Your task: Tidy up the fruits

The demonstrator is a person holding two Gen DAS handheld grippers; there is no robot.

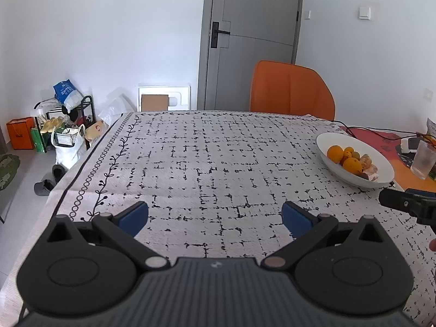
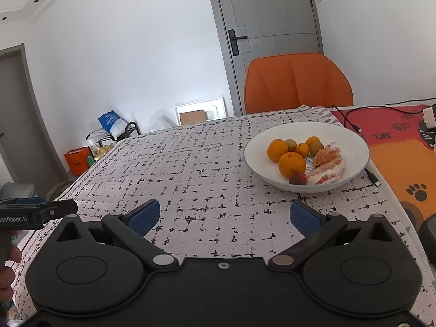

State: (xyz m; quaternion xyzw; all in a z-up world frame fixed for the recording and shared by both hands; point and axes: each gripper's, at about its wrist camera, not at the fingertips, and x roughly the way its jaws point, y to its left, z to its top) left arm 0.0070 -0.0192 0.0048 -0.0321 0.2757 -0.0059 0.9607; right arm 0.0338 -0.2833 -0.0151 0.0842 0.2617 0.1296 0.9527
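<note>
Both tongs hover level over the surface (image 1: 207,163), spread wide and empty: left tongs (image 1: 215,219), right tongs (image 2: 224,216). From the right tongs, the white bowl (image 2: 256,160) of fruits (image 2: 302,158) sits on the patterned cloth at one o'clock. An orange chair (image 2: 297,81) and grey door (image 2: 272,13) stand at twelve.

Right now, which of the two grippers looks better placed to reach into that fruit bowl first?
Probably the right gripper. In its view the white bowl of fruit sits close ahead, just right of its open jaws. From the left gripper, also open, the bowl lies far off to the right.
</note>
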